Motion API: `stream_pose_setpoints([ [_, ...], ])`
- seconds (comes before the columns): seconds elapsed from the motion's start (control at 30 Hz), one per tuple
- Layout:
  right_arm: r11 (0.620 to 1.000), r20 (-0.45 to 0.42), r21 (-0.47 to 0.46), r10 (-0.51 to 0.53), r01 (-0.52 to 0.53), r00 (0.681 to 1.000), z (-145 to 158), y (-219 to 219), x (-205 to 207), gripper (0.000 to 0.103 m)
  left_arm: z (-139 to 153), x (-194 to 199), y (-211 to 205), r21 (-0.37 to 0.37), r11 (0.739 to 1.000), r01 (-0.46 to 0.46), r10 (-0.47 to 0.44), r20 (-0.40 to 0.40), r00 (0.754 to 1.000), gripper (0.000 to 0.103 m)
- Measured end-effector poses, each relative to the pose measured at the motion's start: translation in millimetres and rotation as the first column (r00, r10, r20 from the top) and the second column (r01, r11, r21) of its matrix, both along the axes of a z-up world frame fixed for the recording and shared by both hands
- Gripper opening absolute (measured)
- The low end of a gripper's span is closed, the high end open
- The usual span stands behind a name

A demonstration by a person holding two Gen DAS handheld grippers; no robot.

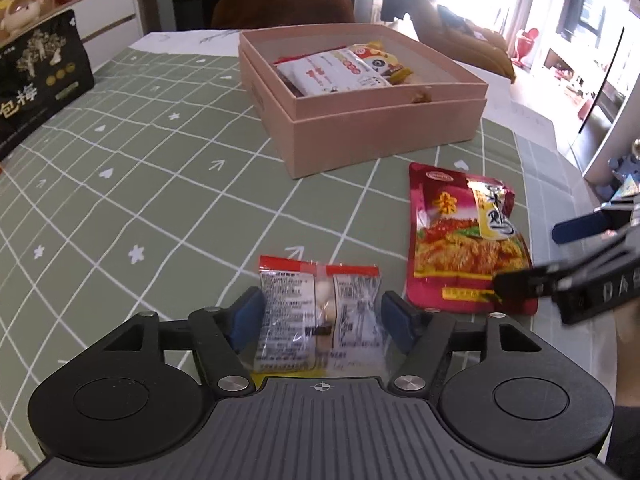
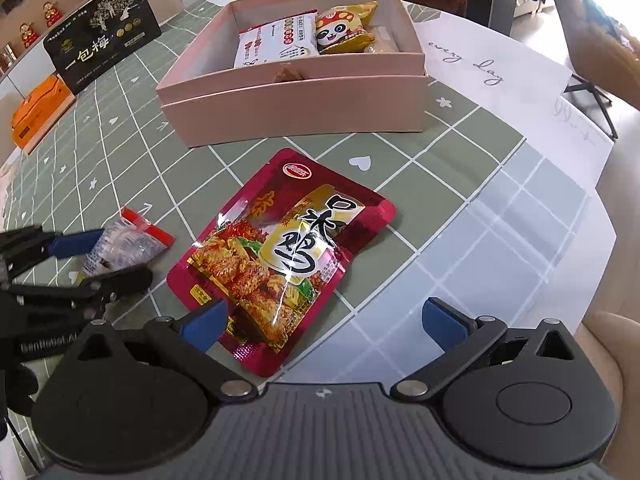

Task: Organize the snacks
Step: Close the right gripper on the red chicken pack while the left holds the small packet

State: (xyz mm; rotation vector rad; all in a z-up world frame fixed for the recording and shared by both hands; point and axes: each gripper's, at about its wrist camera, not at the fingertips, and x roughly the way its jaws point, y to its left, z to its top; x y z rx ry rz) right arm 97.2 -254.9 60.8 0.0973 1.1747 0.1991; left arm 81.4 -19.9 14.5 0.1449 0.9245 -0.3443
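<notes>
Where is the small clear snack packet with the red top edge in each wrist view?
Left wrist view: small clear packet at bottom centre, lying between the left tool's open blue pads.
Right wrist view: same packet at the left edge, beside the red pouch.
Shared landmark: the pink box behind both.

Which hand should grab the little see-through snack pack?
Left. The left gripper already has its open jaws on either side of the clear snack packet. The right gripper sits over the red pouch instead.
</notes>
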Motion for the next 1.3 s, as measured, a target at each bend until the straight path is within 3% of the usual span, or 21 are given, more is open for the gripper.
stream_pose_setpoints([
  [0.2,1.0,-0.003,-0.024,0.01,-0.01,1.0,1.0,4.9,-1.8,0.103,4.8,-9.0,10.8,-0.055,0.995,-0.08,0.079,-0.02,0.997,0.059],
  [0.33,0.983,-0.074,0.171,-0.061,0.073,0.995,5.8,-7.9,8.2,0.103,6.5,-25.5,24.6,-0.049,0.986,-0.158,0.158,-0.013,0.987,0.058],
  [0.4,0.971,-0.096,0.21,-0.099,0.117,0.99,5.3,-6.2,15.5,0.103,7.3,-36.1,32.3,-0.043,0.98,-0.194,0.194,-0.012,0.981,0.058],
  [0.47,0.979,-0.094,0.161,-0.11,0.124,0.99,5.4,7.4,26.2,0.103,8.6,-45.5,40.1,-0.04,0.974,-0.223,0.223,-0.014,0.975,0.058],
  [0.6,0.999,-0.063,0.0,-0.039,0.039,0.997,1.8,55.1,45.8,0.103,10.0,-60.9,52.5,-0.047,0.964,-0.26,0.259,-0.025,0.966,0.058],
  [0.7,0.989,-0.044,-0.143,0.036,-0.042,0.998,-5.0,90.7,54.9,0.103,10.4,-68.8,56.1,-0.05,0.964,-0.261,0.26,-0.025,0.965,0.058],
  [0.87,0.988,0.008,-0.124,0.096,-0.095,0.995,-2.9,104.6,53.6,0.103,10.7,-72.7,59.7,-0.067,0.962,-0.266,0.265,-0.029,0.964,0.058],
  [1.1,0.982,0.038,-0.111,0.161,-0.156,0.986,-1.5,76.9,26.2,0.102,9.9,-75.9,60.9,-0.092,0.955,-0.281,0.28,-0.026,0.96,0.058],
  [1.3,0.975,0.053,-0.096,0.207,-0.201,0.977,5.8,47.9,5.1,0.083,9.5,-81.9,62.9,-0.122,0.946,-0.3,0.299,-0.025,0.954,0.058],
])
